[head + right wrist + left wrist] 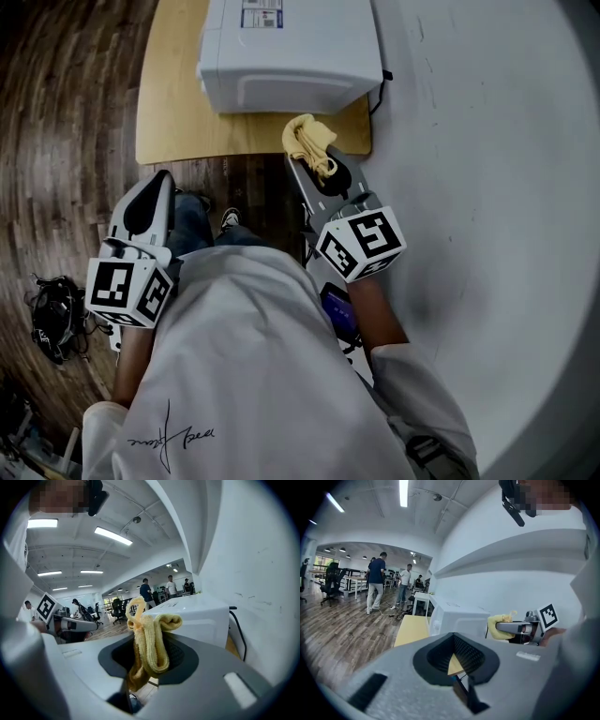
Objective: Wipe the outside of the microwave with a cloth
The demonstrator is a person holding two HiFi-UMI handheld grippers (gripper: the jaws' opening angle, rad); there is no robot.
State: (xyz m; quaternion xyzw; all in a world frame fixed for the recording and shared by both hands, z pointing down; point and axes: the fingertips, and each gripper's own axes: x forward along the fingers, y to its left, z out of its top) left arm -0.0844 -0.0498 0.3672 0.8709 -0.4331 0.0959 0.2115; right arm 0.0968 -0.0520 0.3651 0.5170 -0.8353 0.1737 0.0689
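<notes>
- Worktop (173, 122): its far edge is cut off at the top of the head view.
- Microwave (291, 47): stands along the worktop's right edge, back from the near edge. Its far end is cropped, so I cannot tell where the door is.
- Left gripper (150, 202): jaws together and empty, off the near-left corner.
- Right gripper (317, 167): clamped on the cloth at the near-right corner.
- Cloth (307, 139): a bunched wad (pinched low). A dragging stroke could pull it free, letting the jaws scrape the casing.
</notes>
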